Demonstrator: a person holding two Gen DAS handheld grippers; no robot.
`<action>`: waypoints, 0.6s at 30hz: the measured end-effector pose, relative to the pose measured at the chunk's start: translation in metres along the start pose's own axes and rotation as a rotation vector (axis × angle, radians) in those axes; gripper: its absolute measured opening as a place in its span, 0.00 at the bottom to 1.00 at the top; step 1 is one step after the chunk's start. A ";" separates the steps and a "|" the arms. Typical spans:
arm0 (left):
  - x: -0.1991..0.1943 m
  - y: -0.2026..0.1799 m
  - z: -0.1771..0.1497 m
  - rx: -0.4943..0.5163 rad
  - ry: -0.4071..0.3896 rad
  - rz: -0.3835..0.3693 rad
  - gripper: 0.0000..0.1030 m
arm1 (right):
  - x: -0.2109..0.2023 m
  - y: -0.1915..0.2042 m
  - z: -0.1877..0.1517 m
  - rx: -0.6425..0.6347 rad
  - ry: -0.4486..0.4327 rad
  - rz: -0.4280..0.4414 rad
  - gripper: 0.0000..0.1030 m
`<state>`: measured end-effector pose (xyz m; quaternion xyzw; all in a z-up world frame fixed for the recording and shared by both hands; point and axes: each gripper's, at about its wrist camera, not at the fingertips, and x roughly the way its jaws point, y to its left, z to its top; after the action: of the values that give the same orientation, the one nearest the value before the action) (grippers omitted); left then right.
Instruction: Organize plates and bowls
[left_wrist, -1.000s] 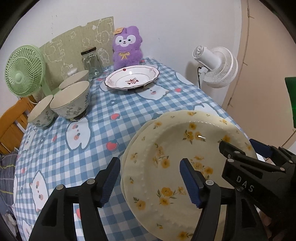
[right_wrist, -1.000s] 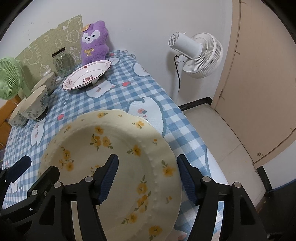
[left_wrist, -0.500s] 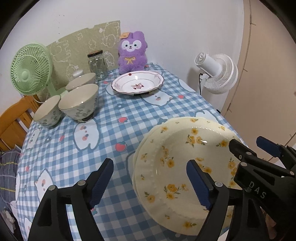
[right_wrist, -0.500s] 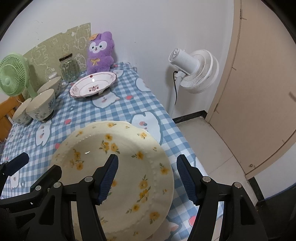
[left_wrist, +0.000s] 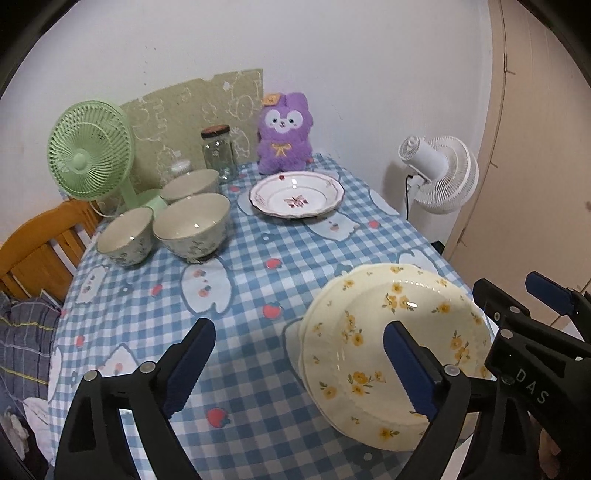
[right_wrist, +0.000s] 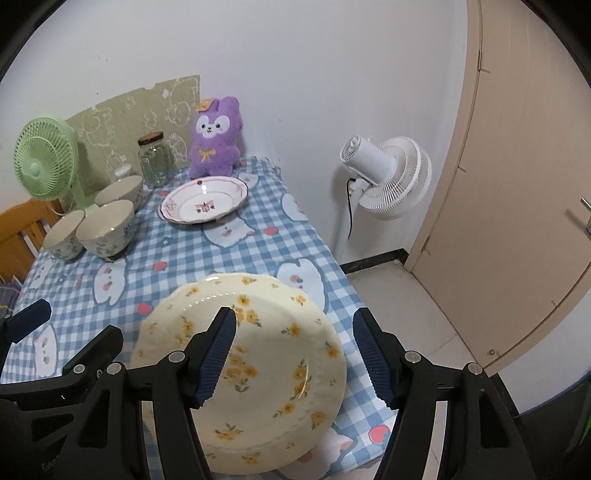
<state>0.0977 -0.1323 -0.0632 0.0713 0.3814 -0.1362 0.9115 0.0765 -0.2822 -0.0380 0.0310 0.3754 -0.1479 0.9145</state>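
Two cream plates with yellow flowers (left_wrist: 399, 350) lie stacked on the checked tablecloth (left_wrist: 251, 266) near its front right corner. My left gripper (left_wrist: 299, 369) hovers above the stack's left rim. Its jaws are opening and the pads touch nothing. My right gripper (right_wrist: 295, 356) hangs open over the same plates (right_wrist: 258, 369), clear of them. At the back left stand three floral bowls: a large one (left_wrist: 190, 223), a smaller one (left_wrist: 125, 234) and one behind them (left_wrist: 190, 184). A white deep plate with a pink rim (left_wrist: 295, 199) sits at the back middle.
A green fan (left_wrist: 90, 155), a glass jar (left_wrist: 218, 153) and a purple plush toy (left_wrist: 284, 136) line the back of the table by the wall. A white standing fan (right_wrist: 384, 177) and a door (right_wrist: 517, 221) are to the right, off the table. A wooden frame (left_wrist: 33, 251) is at the left.
Both grippers have risen and drawn back from the yellow plates, which stay on the table. The left jaws have spread wider; the right jaws kept their gap.
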 end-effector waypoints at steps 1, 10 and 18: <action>-0.002 0.002 0.001 -0.001 -0.005 0.002 0.93 | -0.002 0.001 0.001 0.000 -0.004 0.003 0.67; -0.017 0.014 0.013 -0.020 -0.037 0.009 0.98 | -0.023 0.011 0.016 -0.036 -0.053 -0.005 0.67; -0.020 0.024 0.024 -0.041 -0.040 0.033 0.98 | -0.032 0.025 0.027 -0.113 -0.102 -0.013 0.67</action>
<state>0.1083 -0.1117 -0.0315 0.0561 0.3645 -0.1145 0.9224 0.0809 -0.2551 0.0024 -0.0306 0.3364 -0.1339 0.9317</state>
